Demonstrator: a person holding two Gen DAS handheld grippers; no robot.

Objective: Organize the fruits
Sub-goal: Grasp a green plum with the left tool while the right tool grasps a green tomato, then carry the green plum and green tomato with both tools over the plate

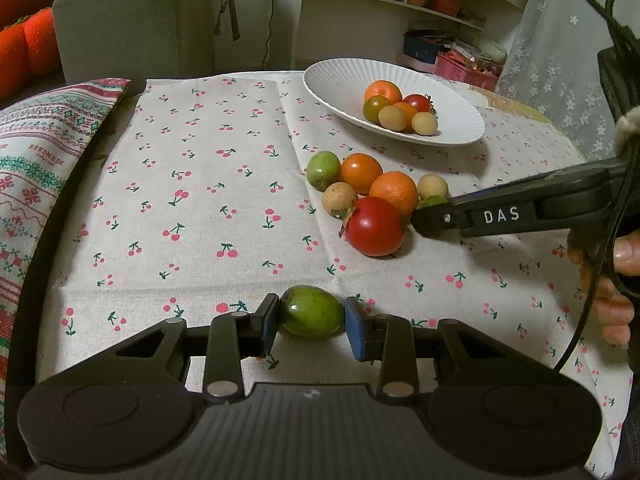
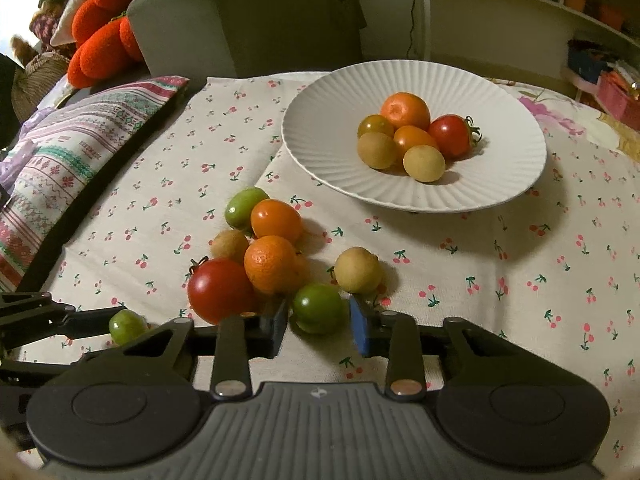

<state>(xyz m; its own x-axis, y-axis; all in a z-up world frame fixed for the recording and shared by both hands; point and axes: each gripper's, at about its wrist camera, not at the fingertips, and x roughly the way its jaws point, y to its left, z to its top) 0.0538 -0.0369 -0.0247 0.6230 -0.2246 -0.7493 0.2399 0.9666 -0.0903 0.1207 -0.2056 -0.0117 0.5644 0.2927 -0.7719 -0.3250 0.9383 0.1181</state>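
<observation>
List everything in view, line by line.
Plate: one, white, ribbed, far right.
Plate fruits: six; two orange, red, greenish, two tan; on plate.
Loose fruits: six; green, two orange, red, two tan; on cloth.
Tablecloth: one, cherry print, over table.
Cushion: one, striped, left.
Armchair: one, grey-green, behind.
Left claw: black, blue pads, flanks left green fruit.
Right claw: same, open around right green fruit.

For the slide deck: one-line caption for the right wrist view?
Right gripper open around a green fruit beside the loose fruit pile, white plate of fruit beyond.
</observation>
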